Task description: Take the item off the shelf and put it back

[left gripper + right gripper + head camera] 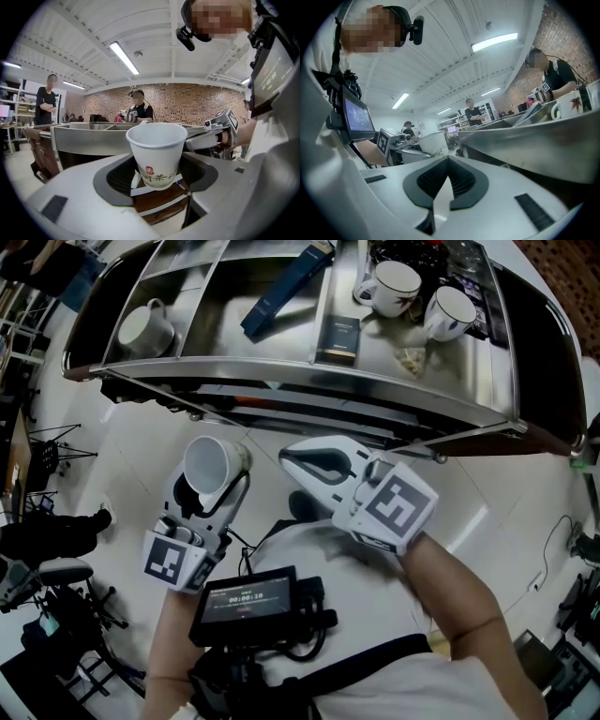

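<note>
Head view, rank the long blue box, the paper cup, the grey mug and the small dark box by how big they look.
1. long blue box, the longest
2. paper cup and grey mug: alike, and the cup is nearer the camera
3. small dark box

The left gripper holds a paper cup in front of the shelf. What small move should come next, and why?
Probably carry the cup forward over the shelf rim: the left gripper grips it upright, short of the shelf, and it must go back.
</note>
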`<state>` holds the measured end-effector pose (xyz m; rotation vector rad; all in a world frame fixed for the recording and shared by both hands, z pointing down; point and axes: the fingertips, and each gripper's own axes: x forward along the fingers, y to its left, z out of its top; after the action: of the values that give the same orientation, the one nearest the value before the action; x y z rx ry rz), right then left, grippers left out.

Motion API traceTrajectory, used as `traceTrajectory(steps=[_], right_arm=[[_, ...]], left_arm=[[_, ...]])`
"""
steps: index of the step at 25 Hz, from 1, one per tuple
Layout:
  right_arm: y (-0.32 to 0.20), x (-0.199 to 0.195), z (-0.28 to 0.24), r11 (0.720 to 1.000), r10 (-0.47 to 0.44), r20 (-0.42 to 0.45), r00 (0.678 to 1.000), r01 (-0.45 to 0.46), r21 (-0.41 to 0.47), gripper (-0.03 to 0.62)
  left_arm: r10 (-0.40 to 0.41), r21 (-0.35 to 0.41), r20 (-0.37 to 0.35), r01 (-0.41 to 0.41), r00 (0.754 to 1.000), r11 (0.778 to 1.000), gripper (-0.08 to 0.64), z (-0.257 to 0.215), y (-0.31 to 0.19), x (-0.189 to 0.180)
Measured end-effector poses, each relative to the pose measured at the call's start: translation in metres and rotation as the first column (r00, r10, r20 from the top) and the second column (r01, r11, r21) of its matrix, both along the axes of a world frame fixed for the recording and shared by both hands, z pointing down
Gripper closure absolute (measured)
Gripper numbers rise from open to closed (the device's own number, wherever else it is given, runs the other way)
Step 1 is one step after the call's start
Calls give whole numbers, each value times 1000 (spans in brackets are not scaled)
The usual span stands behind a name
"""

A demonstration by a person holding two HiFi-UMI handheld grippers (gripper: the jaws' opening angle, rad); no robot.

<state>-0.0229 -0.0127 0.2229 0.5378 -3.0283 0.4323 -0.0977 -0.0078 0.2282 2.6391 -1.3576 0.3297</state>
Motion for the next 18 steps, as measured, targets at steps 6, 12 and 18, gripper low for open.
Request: traceTrajectory(steps=[6, 12, 18], right_arm=[[3, 2, 3, 999, -9, -16, 1000, 9, -37, 586], [-2, 5, 3, 1000, 8, 3, 1000, -8, -1, 586], [0, 4, 4, 1000, 3, -4, 1000, -3, -15, 586]], left_arm=[[-23, 3, 3, 23, 1000, 1000, 256, 0, -3, -2], [-3, 9, -3, 3, 1000, 1000, 250, -2, -1, 2], [1, -2, -4, -1, 1000, 1000, 250, 2, -1, 3]])
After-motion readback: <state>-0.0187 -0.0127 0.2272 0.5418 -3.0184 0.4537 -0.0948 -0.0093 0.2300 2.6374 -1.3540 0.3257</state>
